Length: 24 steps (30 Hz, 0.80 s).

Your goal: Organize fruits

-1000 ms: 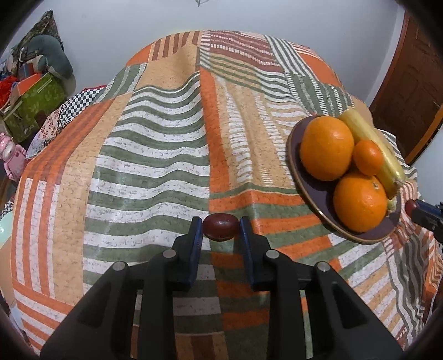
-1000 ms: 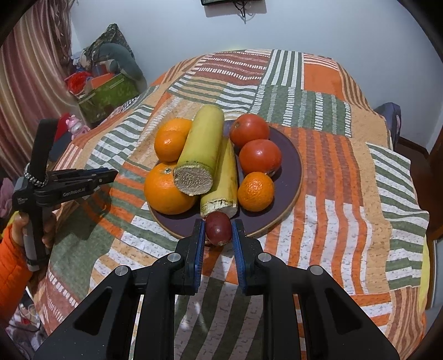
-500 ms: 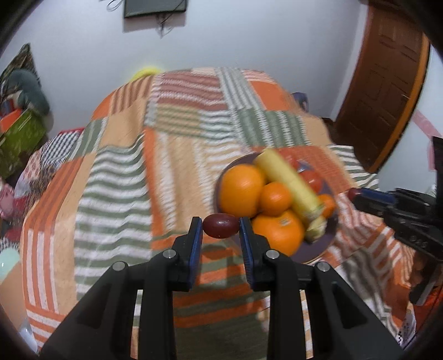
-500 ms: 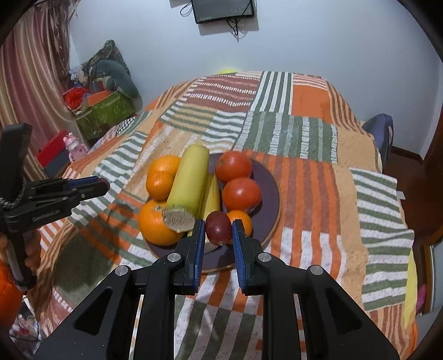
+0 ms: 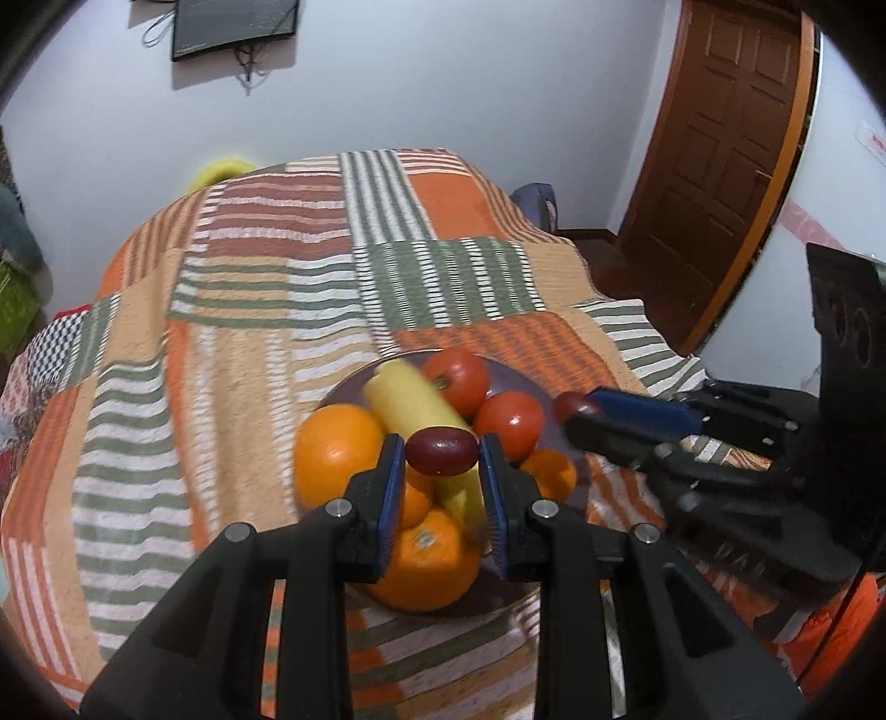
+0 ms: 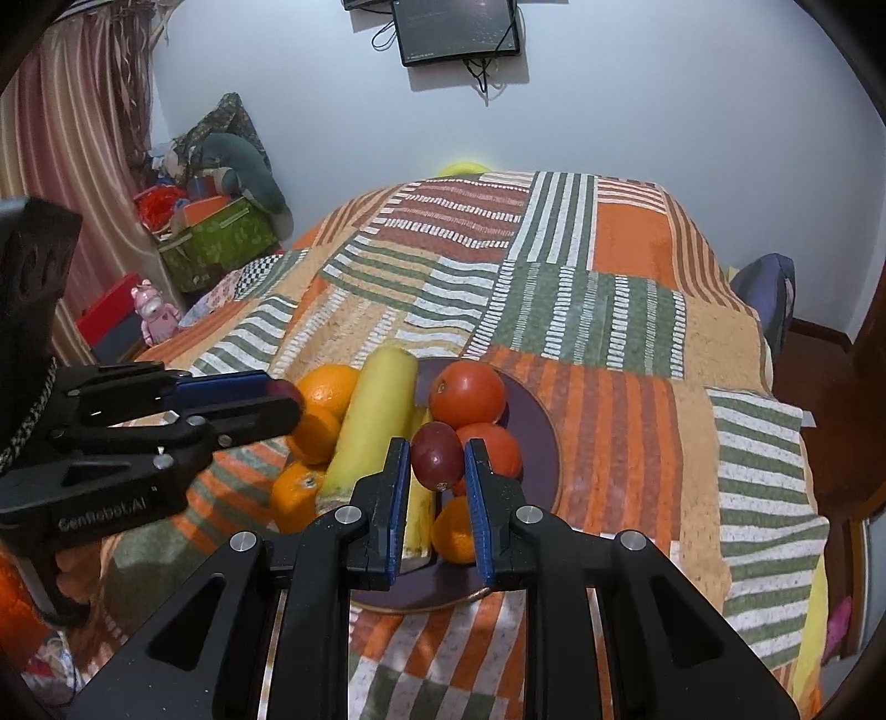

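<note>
A dark round plate (image 6: 540,437) on the patchwork bedspread holds oranges (image 5: 338,448), red tomatoes (image 6: 468,393), a long yellow gourd (image 6: 376,415) and a banana (image 6: 418,498). My left gripper (image 5: 441,451) is shut on a dark red grape (image 5: 441,451), held above the plate's near side. My right gripper (image 6: 437,457) is shut on another dark red grape (image 6: 437,457), held above the plate's middle. The right gripper also shows in the left wrist view (image 5: 573,407), and the left gripper in the right wrist view (image 6: 282,396).
The striped patchwork bedspread (image 6: 609,310) covers the bed around the plate. A wooden door (image 5: 725,149) stands at the right. Boxes and toys (image 6: 216,232) are piled by the curtain at the left. A screen (image 6: 459,27) hangs on the far wall.
Both grippers have risen and drawn back, each still holding its grape. The left gripper has swung right so that it is over the plate; the two grippers face each other across it.
</note>
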Each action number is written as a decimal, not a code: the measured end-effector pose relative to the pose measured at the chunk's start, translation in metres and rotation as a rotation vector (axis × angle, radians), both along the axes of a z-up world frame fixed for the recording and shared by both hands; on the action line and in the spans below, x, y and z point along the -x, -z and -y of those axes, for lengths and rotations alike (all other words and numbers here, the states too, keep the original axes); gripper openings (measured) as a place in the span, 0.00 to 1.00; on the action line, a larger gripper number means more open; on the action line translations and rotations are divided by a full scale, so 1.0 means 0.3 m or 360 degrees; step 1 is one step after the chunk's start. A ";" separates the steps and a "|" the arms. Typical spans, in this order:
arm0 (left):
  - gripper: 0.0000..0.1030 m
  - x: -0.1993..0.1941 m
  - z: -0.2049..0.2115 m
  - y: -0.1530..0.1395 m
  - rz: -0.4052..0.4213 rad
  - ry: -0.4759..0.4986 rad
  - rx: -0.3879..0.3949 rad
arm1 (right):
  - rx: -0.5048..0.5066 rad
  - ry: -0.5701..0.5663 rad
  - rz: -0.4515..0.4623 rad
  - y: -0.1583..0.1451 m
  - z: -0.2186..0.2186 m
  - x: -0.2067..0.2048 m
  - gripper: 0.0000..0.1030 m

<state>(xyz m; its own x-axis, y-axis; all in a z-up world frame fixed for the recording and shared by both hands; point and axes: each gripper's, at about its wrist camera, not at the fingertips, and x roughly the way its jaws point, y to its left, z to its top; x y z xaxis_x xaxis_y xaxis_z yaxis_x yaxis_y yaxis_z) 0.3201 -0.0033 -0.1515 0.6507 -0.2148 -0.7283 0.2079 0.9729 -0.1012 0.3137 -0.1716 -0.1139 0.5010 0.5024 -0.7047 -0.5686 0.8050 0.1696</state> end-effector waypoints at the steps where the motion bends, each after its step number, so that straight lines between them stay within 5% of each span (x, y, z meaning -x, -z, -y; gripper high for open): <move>1: 0.26 -0.005 0.011 0.003 -0.0001 0.0009 -0.0006 | 0.0002 -0.0002 -0.0006 0.006 0.001 -0.002 0.18; 13: 0.26 -0.062 0.061 0.055 -0.0067 0.0036 -0.0008 | 0.0009 -0.0028 -0.0082 0.073 0.000 -0.034 0.18; 18: 0.37 -0.060 0.059 0.063 -0.0079 0.0036 0.0008 | 0.0021 -0.0047 -0.0097 0.088 -0.011 -0.032 0.18; 24: 0.37 -0.033 0.036 0.049 -0.0055 -0.0005 0.0017 | 0.0027 -0.0038 -0.0132 0.097 -0.006 -0.031 0.24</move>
